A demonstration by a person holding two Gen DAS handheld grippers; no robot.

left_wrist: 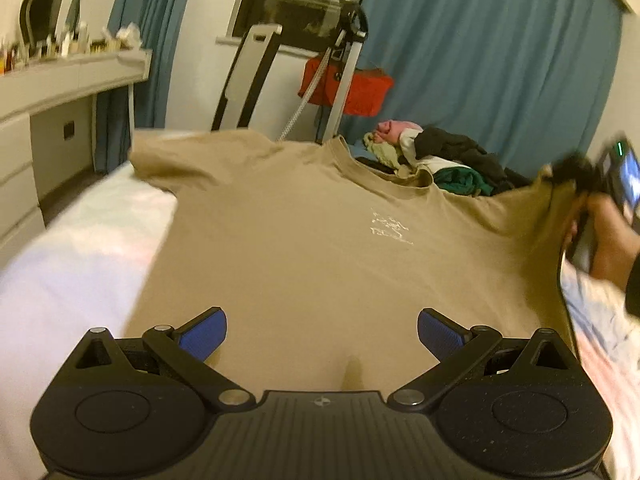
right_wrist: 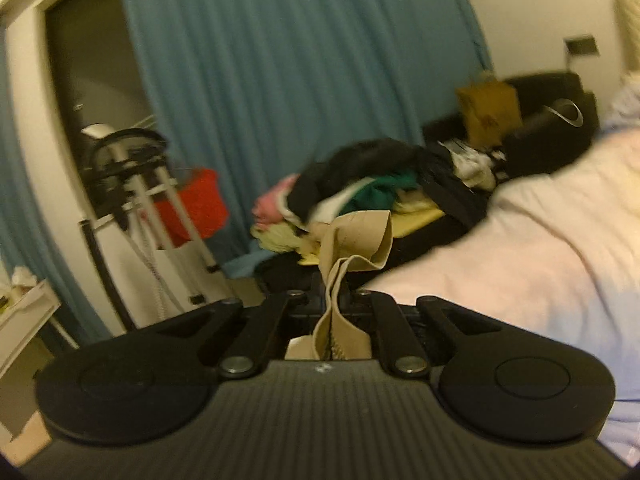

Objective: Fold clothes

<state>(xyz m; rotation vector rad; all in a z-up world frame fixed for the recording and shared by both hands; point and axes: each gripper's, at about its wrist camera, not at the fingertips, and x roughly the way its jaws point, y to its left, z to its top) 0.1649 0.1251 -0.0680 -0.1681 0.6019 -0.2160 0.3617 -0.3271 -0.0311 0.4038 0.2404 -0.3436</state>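
Observation:
A tan T-shirt [left_wrist: 304, 240] with small white print lies spread front-up on the white bed [left_wrist: 80, 248], collar far from me. My left gripper [left_wrist: 322, 336] is open, blue pads [left_wrist: 204, 336] wide apart, hovering over the shirt's lower middle. My right gripper [right_wrist: 338, 284] is shut on a bunched fold of the shirt's right sleeve [right_wrist: 356, 240]. It also shows in the left wrist view [left_wrist: 576, 184], at the shirt's far right, lifting the sleeve edge.
A pile of unfolded clothes [left_wrist: 436, 156] lies beyond the collar, also in the right wrist view [right_wrist: 372, 184]. A red bag [left_wrist: 352, 88] hangs on a white stand [left_wrist: 340, 92]. Blue curtains hang behind. A white desk [left_wrist: 60, 80] stands at left.

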